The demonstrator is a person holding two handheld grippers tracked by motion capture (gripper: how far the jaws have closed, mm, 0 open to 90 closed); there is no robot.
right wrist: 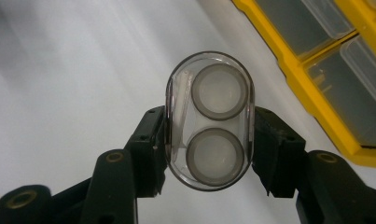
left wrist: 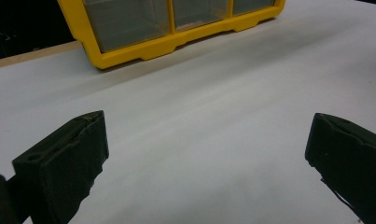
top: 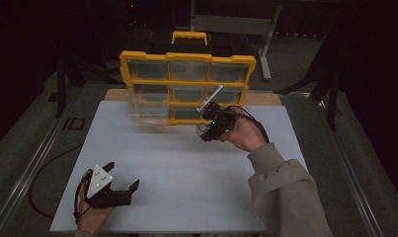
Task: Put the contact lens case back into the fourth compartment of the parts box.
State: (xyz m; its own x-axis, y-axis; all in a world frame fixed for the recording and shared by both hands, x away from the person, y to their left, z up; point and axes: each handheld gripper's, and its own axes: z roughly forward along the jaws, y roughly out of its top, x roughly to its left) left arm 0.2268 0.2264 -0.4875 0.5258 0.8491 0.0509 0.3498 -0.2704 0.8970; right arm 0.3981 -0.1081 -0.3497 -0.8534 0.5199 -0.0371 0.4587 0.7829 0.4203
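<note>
A yellow organiser case (top: 186, 57) with clear compartments stands upright at the far side of the white tabletop (top: 186, 173). Just in front of its lower right part, my right gripper (top: 209, 129) hangs above the table, shut on a clear oval container (right wrist: 209, 122) that holds two round grey pieces, one pad on each long side. The case's yellow edge (right wrist: 311, 100) runs close by at the right. My left gripper (top: 122, 176) rests near the front left corner, open, with bare table between its black fingers (left wrist: 69, 154). The case's lower frame (left wrist: 143, 49) lies far ahead of it.
A clear bin (top: 147, 111) juts out at the case's lower left. A wooden strip (top: 265, 98) borders the tabletop behind the case. Metal rails (top: 33, 168) run along both sides of the table, and a grey frame (top: 236, 23) stands in the dark behind.
</note>
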